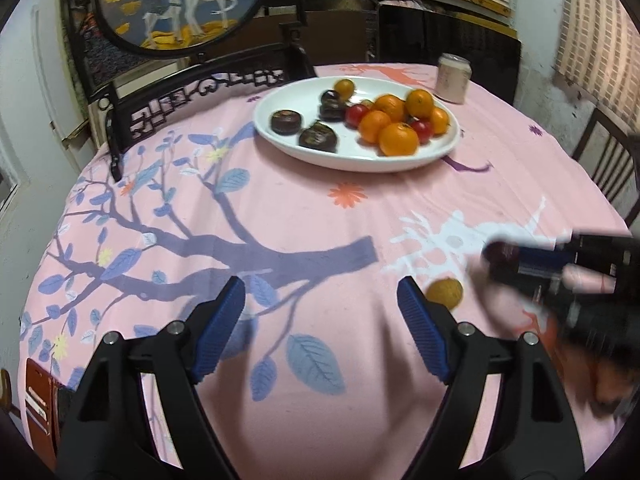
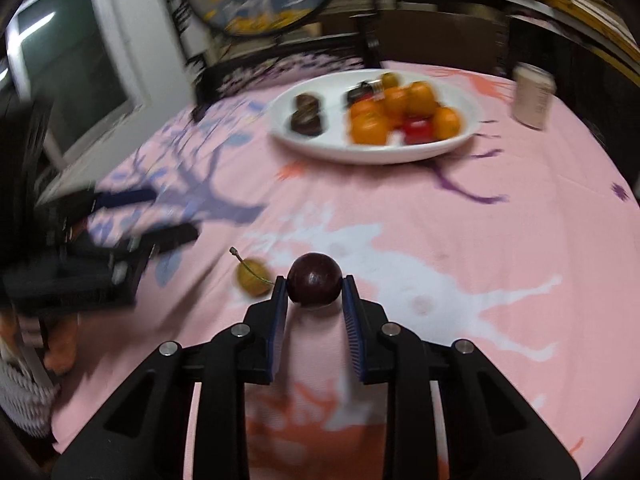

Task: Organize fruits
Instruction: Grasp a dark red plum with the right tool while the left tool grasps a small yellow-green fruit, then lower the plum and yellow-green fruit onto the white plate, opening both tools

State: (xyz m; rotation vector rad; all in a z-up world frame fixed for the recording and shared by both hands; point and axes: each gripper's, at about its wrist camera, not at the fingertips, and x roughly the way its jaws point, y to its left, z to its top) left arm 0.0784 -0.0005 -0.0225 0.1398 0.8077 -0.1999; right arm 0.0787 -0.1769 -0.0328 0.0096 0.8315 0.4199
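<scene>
- Left wrist view: the left gripper (image 1: 321, 300) is hovering over the pink tablecloth printed with blue branches (image 1: 280, 216), its blue-padded jaws standing wide apart with nothing between them.
- A small round yellow-brown fruit (image 1: 445, 292) is lying on the cloth just beside the right-hand jaw, not touching it.
- The blurred right gripper (image 1: 508, 258) is reaching in from the right edge, carrying a dark round fruit at its tip.
- Farther back, a white oval ceramic plate (image 1: 360, 158) is holding orange tangerines (image 1: 398, 139), red cherry tomatoes (image 1: 356, 114) and dark brown flattened fruits (image 1: 318, 137); a pale drink can (image 1: 453, 78) is standing just behind it.
- Right wrist view: the right gripper (image 2: 315, 280) is clenching a dark purple round plum (image 2: 315, 284), both pads pressing on its sides, near the cloth.
- The yellow-brown fruit with its thin stem (image 2: 251, 279) is lying just left of the plum.
- The left gripper (image 2: 160, 216) is showing blurred at the left, jaws parted.
</scene>
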